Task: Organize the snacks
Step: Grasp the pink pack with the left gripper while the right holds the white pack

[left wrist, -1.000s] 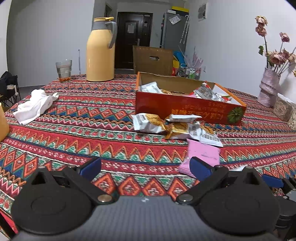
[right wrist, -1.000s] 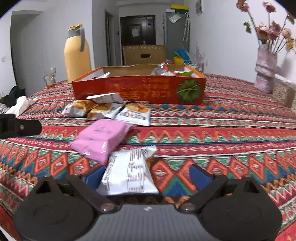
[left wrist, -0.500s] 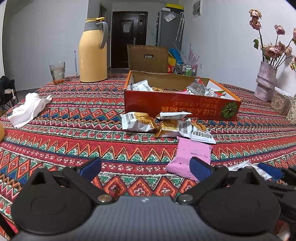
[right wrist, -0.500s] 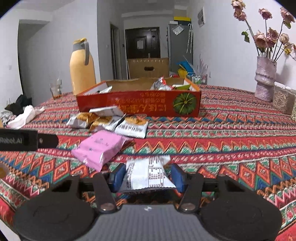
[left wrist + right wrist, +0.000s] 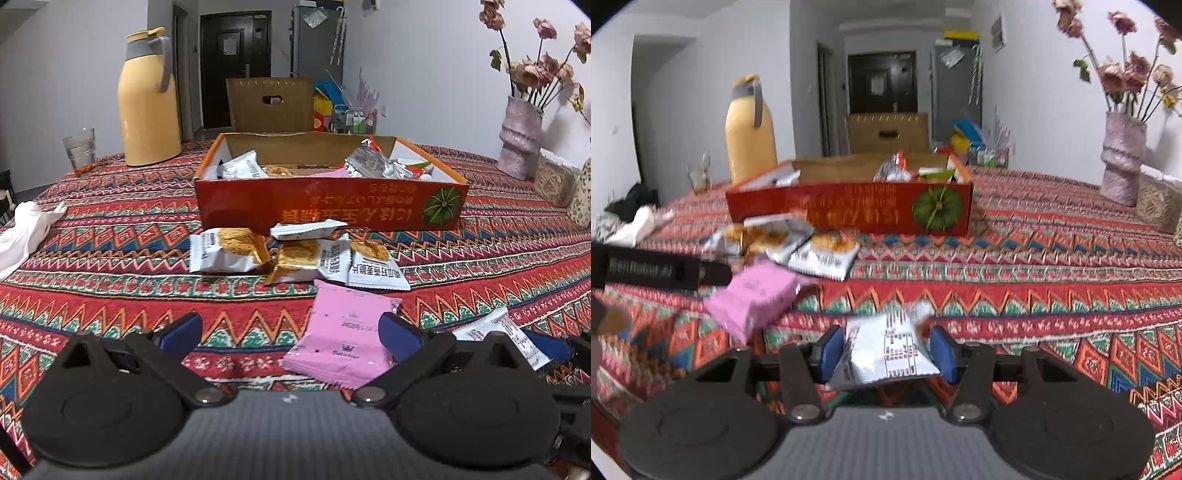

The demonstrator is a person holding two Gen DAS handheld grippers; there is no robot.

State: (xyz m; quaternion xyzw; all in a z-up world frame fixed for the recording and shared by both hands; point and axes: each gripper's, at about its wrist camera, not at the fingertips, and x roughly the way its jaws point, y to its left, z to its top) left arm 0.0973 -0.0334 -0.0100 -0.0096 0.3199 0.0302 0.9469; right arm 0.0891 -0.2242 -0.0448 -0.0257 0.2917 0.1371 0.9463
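An open red cardboard box (image 5: pixel 332 206) holding several snack packets stands mid-table; it also shows in the right wrist view (image 5: pixel 849 206). In front of it lie several white cookie packets (image 5: pixel 295 254) and a pink packet (image 5: pixel 343 339). My left gripper (image 5: pixel 290 332) is open and empty, low over the cloth just left of the pink packet. My right gripper (image 5: pixel 886 350) is shut on a white snack packet (image 5: pixel 890 350), lifted a little off the table. That packet (image 5: pixel 502 336) also shows at the right of the left wrist view. The pink packet (image 5: pixel 753 295) lies to the right gripper's left.
A yellow thermos jug (image 5: pixel 147 103) and a glass (image 5: pixel 79 149) stand at the back left. A white cloth (image 5: pixel 26 229) lies at the left edge. A vase of dried flowers (image 5: pixel 521 140) stands at the right. A patterned cloth (image 5: pixel 110 229) covers the table.
My right gripper has closed on the white packet and raised it. My left gripper has stayed open and drifted toward the pink packet, its view rising.
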